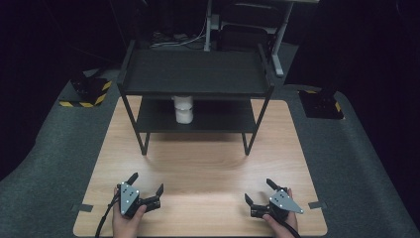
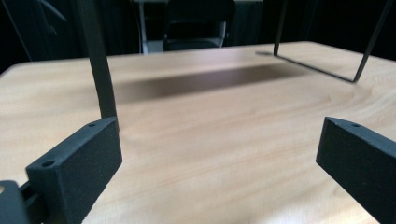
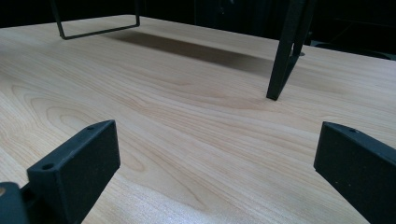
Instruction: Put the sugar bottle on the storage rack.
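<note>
1. High view coverage places the left gripper (image 1: pixel 147 187) and the right gripper (image 1: pixel 258 192) low over the near edge of the pale wood-grain table (image 1: pixel 208 168), each held in a hand. Both sets of jaws are spread wide, and nothing is held between them.
2. Bare tabletop is seen ahead of the jaws in the left gripper view and in the right gripper view, with a thin black metal leg (image 3: pixel 283 51) of the rack beyond.
3. The black two-tier metal shelf rack (image 1: pixel 195 74) is set at the far half of the table, well apart from both grippers.
4. The small white cylindrical jar (image 1: pixel 183 110) is located upright on the lower shelf, partly hidden under the top shelf.
5. The jar is judged light, rigid and smooth-walled, therefore possibly slippery. It should be gripped across the mid-body with a level approach between the shelves. Its material cannot be determined.
</note>
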The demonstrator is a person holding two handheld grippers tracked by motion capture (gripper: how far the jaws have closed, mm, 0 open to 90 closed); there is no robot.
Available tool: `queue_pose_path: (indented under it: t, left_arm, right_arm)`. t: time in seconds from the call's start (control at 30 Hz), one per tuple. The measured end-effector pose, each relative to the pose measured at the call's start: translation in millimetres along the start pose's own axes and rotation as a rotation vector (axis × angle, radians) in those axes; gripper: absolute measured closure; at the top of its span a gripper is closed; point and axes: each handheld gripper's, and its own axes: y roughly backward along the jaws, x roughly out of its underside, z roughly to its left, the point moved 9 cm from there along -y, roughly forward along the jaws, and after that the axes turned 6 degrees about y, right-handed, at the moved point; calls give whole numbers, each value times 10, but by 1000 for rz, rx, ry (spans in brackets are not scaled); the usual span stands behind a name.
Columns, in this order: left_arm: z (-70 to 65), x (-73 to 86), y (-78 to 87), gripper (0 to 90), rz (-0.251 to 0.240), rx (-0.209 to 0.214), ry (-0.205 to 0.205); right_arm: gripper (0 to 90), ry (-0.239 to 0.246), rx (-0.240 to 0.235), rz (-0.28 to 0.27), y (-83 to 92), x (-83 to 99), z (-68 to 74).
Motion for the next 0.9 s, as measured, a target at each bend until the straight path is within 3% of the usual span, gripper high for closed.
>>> queue_pose_path:
  t: [0.23, 0.47, 0.67, 0.9]
  left_arm:
    - [42, 116, 62, 4, 46, 2, -19]
    - [24, 69, 52, 4, 120, 42, -68]
    - [18, 45, 28, 4, 150, 29, -58]
    - [-24, 33, 12, 4, 171, 19, -104]
  right_arm:
    - [3, 10, -2, 4, -3, -3, 5]
    - [3, 8, 4, 10, -13, -9, 8]
    - [2, 16, 2, 12, -13, -10, 15]
    - [3, 21, 2, 17, -17, -12, 20]
